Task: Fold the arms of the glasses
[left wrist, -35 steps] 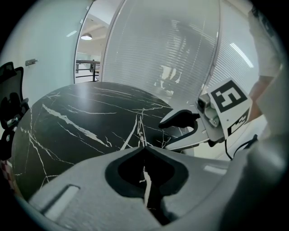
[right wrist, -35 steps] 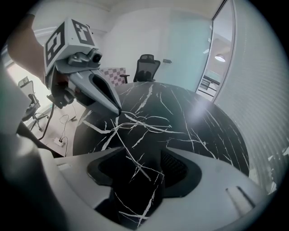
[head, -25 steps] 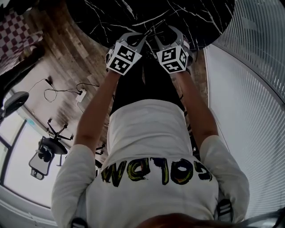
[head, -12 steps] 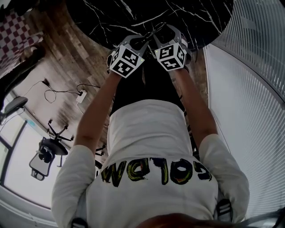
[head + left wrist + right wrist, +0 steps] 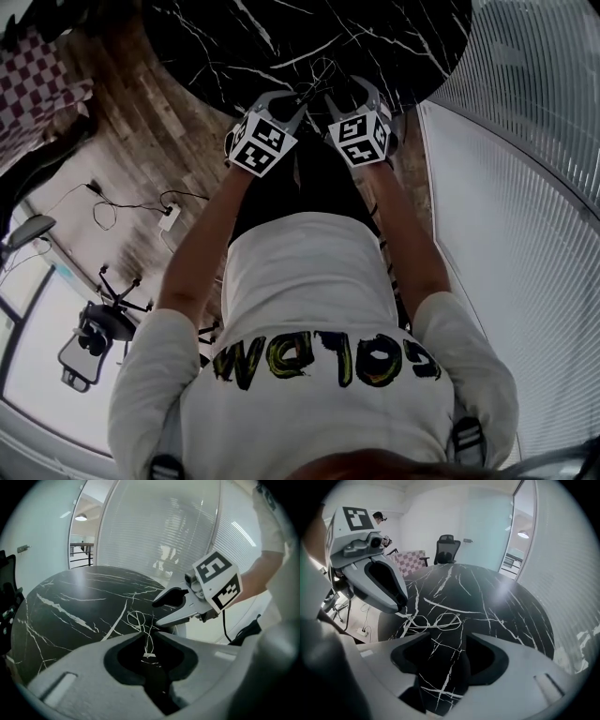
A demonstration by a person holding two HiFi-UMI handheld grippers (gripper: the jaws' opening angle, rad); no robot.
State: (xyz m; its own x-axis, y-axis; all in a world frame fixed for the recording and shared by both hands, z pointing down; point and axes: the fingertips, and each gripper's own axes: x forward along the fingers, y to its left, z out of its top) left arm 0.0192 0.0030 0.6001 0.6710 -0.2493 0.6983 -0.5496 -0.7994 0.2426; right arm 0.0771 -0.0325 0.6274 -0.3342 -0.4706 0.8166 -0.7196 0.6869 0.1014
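1. I read the glasses (image 5: 436,619) as lying flat on the black marble table (image 5: 501,611), close to its near edge, with the two wire-rimmed lenses side by side.
2. Left gripper (image 5: 149,637): the jaws stand apart, low over the table. One thin wire arm of the glasses runs into the gap between them, unclamped.
3. Right gripper (image 5: 463,637): the jaws stand apart with only table surface between them. The glasses lie just beyond its tips.
4. In the head view, both grippers sit close together, and the glasses lie just beyond their tips.
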